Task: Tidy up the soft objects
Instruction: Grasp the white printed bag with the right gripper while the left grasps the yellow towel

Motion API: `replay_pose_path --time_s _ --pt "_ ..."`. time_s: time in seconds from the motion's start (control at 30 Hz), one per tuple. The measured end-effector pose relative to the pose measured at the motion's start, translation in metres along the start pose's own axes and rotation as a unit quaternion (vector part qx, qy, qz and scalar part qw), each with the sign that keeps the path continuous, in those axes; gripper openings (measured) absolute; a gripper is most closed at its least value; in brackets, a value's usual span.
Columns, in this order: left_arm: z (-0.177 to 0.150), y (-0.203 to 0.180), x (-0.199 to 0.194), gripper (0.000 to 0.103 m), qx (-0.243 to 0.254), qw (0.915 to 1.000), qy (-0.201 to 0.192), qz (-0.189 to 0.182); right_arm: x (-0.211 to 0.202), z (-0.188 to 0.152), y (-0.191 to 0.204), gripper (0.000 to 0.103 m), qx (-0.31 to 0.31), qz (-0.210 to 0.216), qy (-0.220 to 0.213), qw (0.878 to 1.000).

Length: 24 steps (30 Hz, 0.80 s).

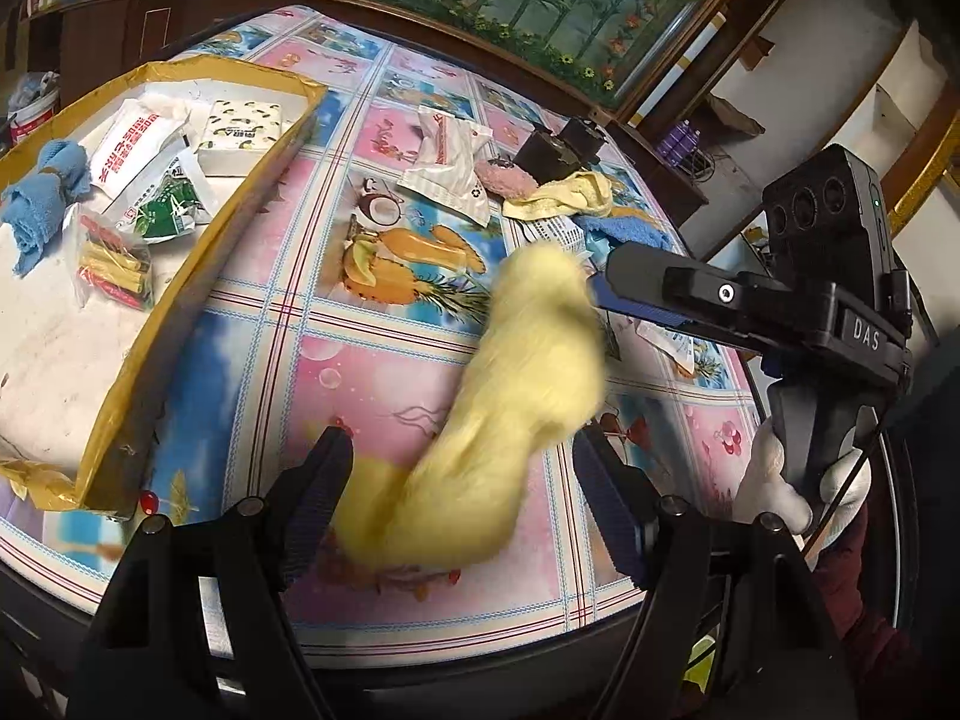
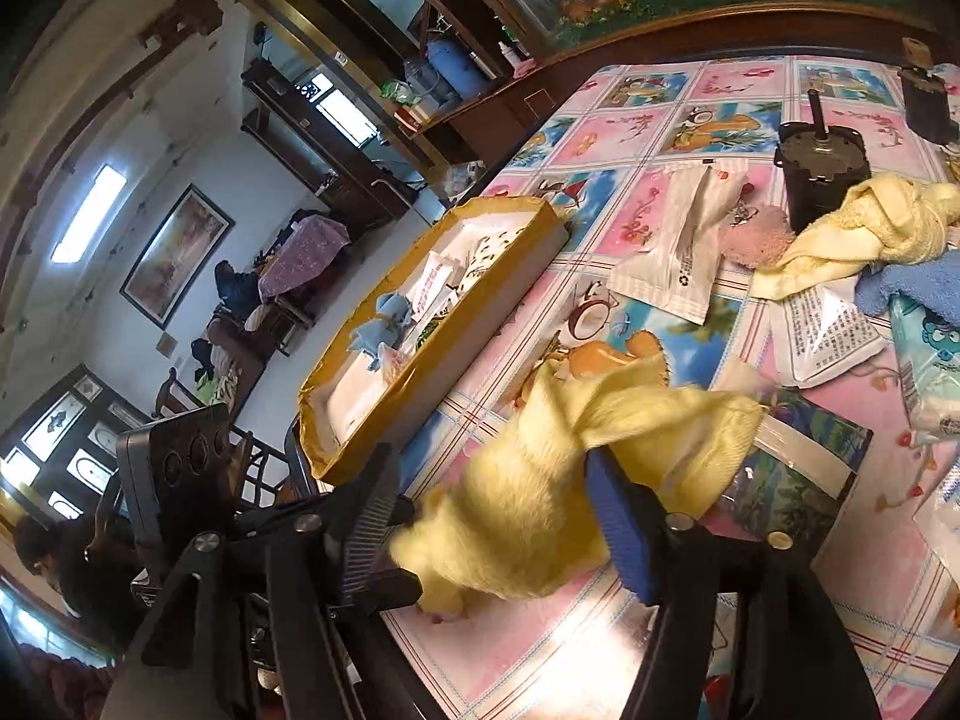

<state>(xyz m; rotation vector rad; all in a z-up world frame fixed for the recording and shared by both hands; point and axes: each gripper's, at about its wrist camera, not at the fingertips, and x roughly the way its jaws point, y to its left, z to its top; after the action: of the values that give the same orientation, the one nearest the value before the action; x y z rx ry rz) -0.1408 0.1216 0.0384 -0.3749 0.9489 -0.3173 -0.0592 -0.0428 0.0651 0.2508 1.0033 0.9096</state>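
A pale yellow fluffy cloth [image 1: 510,396] [image 2: 528,480] is blurred with motion above the fruit-print tablecloth. It lies between the fingers of my left gripper [image 1: 459,447], whose jaws stand wide apart. In the right wrist view it also sits between the parted fingers of my right gripper [image 2: 489,468], draped over the blue-padded finger [image 2: 618,528]. The cloth's upper end reaches the right gripper's tip [image 1: 606,282]. A tape-edged cardboard tray [image 1: 258,198] [image 2: 480,324] holds a blue cloth [image 1: 42,192] [image 2: 384,324] and packets.
At the far right lie a pink fuzzy cloth [image 1: 504,180] [image 2: 756,234], a yellow towel [image 1: 564,195] [image 2: 852,228], a blue towel [image 1: 624,231] [image 2: 912,282], a white packet [image 1: 450,162] and dark motors [image 2: 822,174]. A gloved hand [image 1: 774,480] holds the right gripper. The table edge is close below.
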Motion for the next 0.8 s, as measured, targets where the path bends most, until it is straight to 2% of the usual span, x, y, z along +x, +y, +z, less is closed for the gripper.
replay_pose_path --time_s 0.13,0.27,0.43,0.53,0.67,0.8 --pt "-0.001 -0.008 -0.003 0.076 0.028 0.9996 -0.002 0.008 -0.044 -0.002 -0.031 0.071 0.044 -0.024 -0.056 0.997" --pt "0.004 -0.022 0.006 0.076 0.068 0.9975 0.002 0.021 -0.100 -0.013 -0.078 0.072 0.084 -0.101 -0.105 0.986" --pt "0.016 -0.036 0.040 0.076 0.100 0.9938 0.026 0.040 -0.146 -0.034 -0.128 0.074 0.138 -0.191 -0.126 0.964" --pt "0.024 -0.040 0.060 0.076 0.108 0.9920 0.040 0.050 -0.148 -0.039 -0.143 0.075 0.144 -0.228 -0.117 0.956" --pt "0.030 -0.048 0.077 0.077 0.123 0.9892 0.047 0.063 -0.129 -0.039 -0.150 0.076 0.141 -0.251 -0.088 0.954" --pt "0.032 -0.055 0.087 0.088 0.142 0.9857 0.045 0.079 -0.100 -0.035 -0.139 0.078 0.117 -0.277 -0.068 0.951"
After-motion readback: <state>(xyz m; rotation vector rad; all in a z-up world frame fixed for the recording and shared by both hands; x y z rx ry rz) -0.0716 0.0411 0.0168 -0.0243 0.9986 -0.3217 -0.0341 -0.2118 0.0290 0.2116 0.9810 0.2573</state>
